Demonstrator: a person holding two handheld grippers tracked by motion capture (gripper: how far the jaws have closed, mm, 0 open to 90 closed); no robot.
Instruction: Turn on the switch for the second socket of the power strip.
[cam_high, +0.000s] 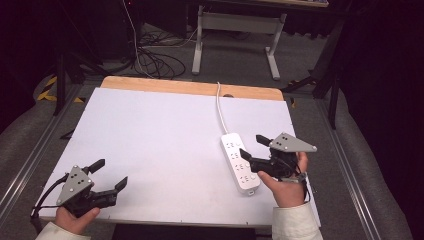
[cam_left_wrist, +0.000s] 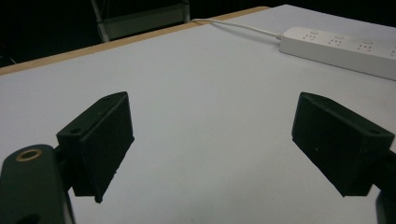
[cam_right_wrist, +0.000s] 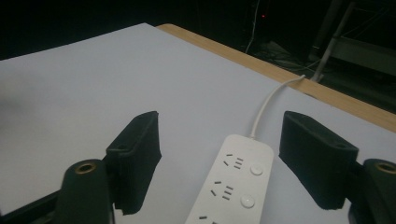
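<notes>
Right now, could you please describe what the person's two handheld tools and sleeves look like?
Both are black two-jaw tools, the left tool and the right tool, each topped by a grey three-cornered plate with small dark holes. Blocky black jaws; brass-ringed holes show close up. A black cable trails from the left one. Cream sleeves.

White power strip on a white-topped table

A white power strip (cam_high: 240, 163) lay flat on the right half of the white table (cam_high: 150, 145), its white cord (cam_high: 219, 107) running to the far wooden edge. Beyond the table, on the grey floor, stood a white desk frame (cam_high: 235, 30) and, to its left, tangled cables (cam_high: 155, 60).
</notes>
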